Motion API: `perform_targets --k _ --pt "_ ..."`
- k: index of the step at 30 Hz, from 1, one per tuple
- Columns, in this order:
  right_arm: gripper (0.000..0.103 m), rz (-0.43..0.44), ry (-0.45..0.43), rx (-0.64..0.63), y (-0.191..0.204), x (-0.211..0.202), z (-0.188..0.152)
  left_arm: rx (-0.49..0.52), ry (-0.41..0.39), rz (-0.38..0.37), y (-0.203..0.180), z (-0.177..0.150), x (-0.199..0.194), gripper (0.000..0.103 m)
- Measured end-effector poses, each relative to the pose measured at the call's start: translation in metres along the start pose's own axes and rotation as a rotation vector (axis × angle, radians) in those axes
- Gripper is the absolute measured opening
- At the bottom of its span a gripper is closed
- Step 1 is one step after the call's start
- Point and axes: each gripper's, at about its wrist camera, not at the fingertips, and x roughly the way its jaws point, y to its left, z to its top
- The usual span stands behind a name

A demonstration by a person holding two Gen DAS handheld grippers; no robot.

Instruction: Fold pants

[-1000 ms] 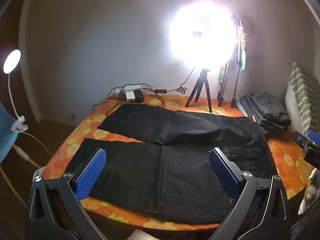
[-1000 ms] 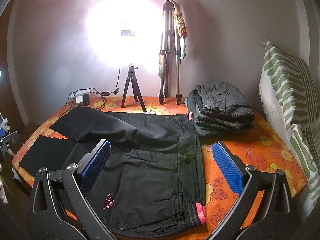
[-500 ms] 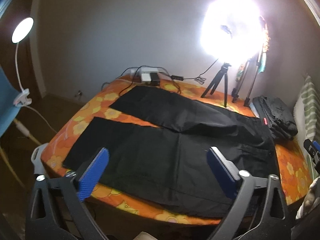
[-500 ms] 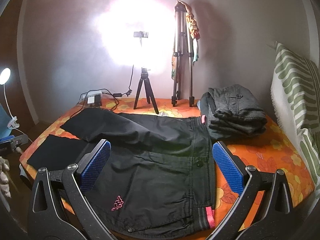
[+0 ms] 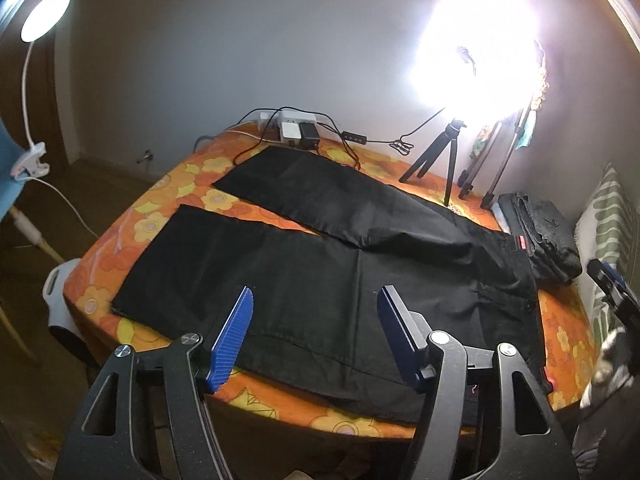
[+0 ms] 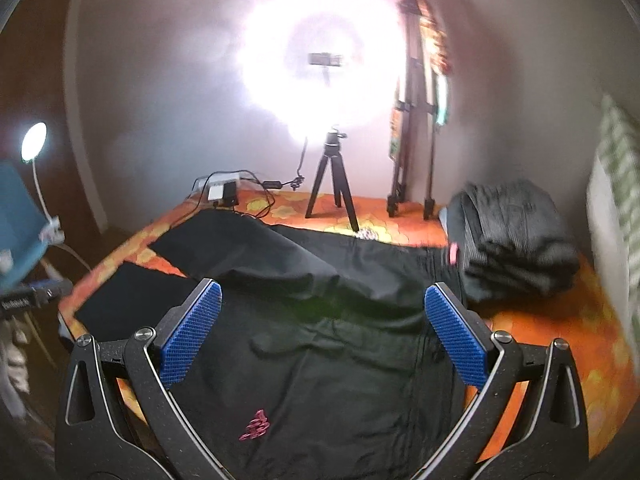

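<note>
**Pants flat on bed, both tongs open**

Your black pants (image 5: 304,264) lie spread on the orange floral bed (image 5: 564,320), legs apart. A ring light (image 5: 476,48) glares at the far wall. Your left tongs (image 5: 314,334) and right tongs (image 6: 322,330) hover spread, gripping nothing. Only the right view shows the pink logo (image 6: 255,430); only the left shows both leg ends.

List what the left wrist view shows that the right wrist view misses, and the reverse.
Left wrist only: both leg hems of the black pants, and the right tongs at the frame's edge.
Right wrist only: the pink logo on the pants, and the camera inside the ring light.
Both: the pants spread flat, the folded grey pants, the small tripod, the power strip, open left tongs.
</note>
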Motion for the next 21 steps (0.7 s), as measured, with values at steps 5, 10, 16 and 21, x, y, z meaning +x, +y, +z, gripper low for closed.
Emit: perform_targets --k 5,10,16,21 --pt "0.103 0.085 0.045 -0.125 0.007 0.049 0.032 0.003 0.000 0.010 -0.001 0.004 0.008 0.063" --pt "0.103 0.131 0.133 -0.248 0.012 0.125 0.059 -0.049 0.023 -0.009 0.003 0.014 0.025 0.063" --pt "0.089 0.086 0.259 -0.331 0.000 0.224 0.069 -0.038 0.054 0.027 0.002 0.025 0.052 0.059" --pt "0.088 0.110 0.340 -0.359 -0.017 0.293 0.061 -0.099 0.076 0.003 0.006 0.027 0.060 0.059"
